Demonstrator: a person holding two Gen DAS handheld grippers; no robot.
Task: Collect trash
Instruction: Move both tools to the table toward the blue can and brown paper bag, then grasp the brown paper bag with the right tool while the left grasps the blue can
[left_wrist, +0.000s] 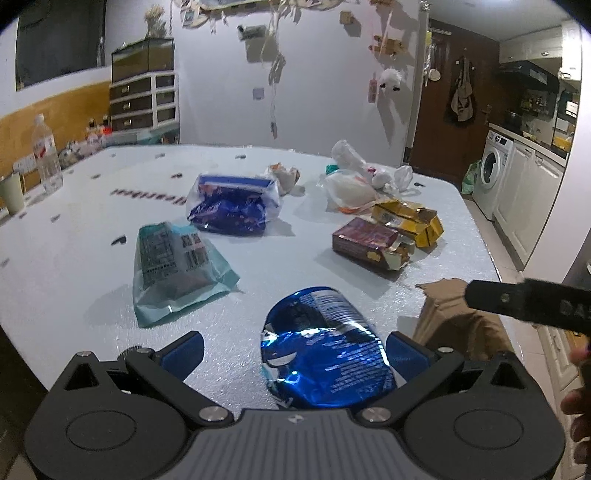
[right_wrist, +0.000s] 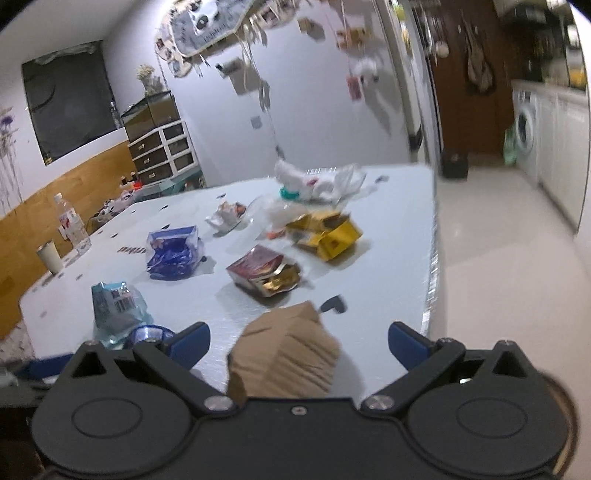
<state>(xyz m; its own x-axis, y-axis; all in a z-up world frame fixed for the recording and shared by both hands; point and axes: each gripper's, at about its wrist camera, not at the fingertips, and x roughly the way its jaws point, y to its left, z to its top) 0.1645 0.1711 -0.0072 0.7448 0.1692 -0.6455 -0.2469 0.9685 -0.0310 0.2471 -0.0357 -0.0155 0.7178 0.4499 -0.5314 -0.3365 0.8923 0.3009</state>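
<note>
Trash is scattered on a pale table (left_wrist: 280, 258). A shiny blue foil wrapper (left_wrist: 325, 350) lies between the spread fingers of my left gripper (left_wrist: 295, 350), which is open. A brown paper bag (right_wrist: 284, 354) stands between the open fingers of my right gripper (right_wrist: 299, 343); in the left wrist view the bag (left_wrist: 458, 317) is at the right, with the right gripper's body just above it. Farther out lie a teal pouch (left_wrist: 177, 269), a blue snack bag (left_wrist: 232, 206), a maroon box (left_wrist: 369, 243), a yellow box (left_wrist: 410, 218) and white plastic bags (left_wrist: 354, 184).
A water bottle (left_wrist: 46, 155) and a cup (left_wrist: 11, 195) stand at the table's left edge. The table's right edge (right_wrist: 432, 258) drops to a tiled floor (right_wrist: 498, 258). A drawer unit (left_wrist: 144, 99) is against the far wall, a washing machine (left_wrist: 491, 170) at the right.
</note>
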